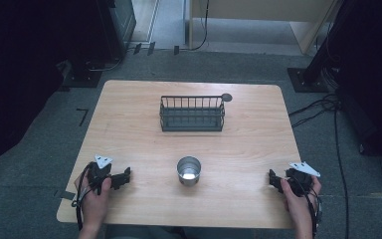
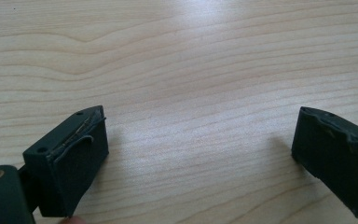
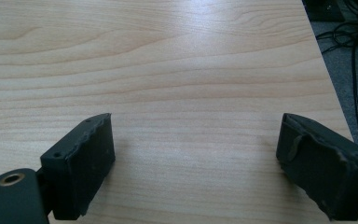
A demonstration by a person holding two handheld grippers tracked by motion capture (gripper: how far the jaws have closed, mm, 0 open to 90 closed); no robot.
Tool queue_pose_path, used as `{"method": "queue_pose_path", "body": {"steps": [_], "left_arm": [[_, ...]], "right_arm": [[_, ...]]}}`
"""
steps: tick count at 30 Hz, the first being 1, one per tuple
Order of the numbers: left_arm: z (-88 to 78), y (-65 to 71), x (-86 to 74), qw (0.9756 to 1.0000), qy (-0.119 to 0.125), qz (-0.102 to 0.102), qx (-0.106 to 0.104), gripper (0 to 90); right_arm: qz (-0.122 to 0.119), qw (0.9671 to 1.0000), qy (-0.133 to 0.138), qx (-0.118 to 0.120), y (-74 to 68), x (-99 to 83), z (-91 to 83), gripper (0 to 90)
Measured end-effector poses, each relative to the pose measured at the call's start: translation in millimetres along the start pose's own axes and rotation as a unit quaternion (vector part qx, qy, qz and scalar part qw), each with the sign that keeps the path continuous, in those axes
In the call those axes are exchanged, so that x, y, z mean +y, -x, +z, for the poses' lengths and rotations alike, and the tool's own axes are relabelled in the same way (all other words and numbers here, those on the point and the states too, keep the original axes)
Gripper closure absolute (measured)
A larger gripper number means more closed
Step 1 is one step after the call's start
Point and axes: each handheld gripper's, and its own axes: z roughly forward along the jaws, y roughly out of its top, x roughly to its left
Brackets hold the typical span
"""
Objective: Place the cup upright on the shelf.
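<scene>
The metal cup (image 1: 188,171) is seen upright on the table (image 1: 258,149), square in front of the wire basket (image 1: 192,113) and well apart from it, a placing that leaves room for approach from either side. The left gripper (image 1: 121,179) is rested to the cup's left, the right gripper (image 1: 274,180) to its right; both sets of jaws are spread wide with nothing between them, apparently readied for a reach.

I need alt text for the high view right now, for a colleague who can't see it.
A metal cup stands upright near the front middle of a wooden table, with a dark wire basket farther back. A person's hands rest at the near corners, the left gripper and the right gripper each pointing inward toward the cup, holding nothing.
</scene>
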Motion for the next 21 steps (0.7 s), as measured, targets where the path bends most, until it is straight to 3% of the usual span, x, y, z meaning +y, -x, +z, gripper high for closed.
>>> {"method": "queue_pose_path", "body": {"steps": [7, 10, 21], "left_arm": [[-0.1, -0.1, 0.0, 1.0000, -0.001, 0.001, 0.000, 4.1], [0.0, -0.1, 0.0, 1.0000, 0.000, 0.001, 0.000, 4.1], [0.0, 0.0, -0.1, 1.0000, 0.000, 0.000, 0.000, 4.1]], "right_arm": [[0.009, 0.9999, 0.007, -0.007, -1.3, -0.5, -1.5, 13.0], [0.002, 0.9998, 0.020, 0.003, -5.7, 2.0, -5.6, 12.9], [-0.021, 0.9984, 0.041, 0.032, -36.5, 18.6, -18.5, 12.8]]}}
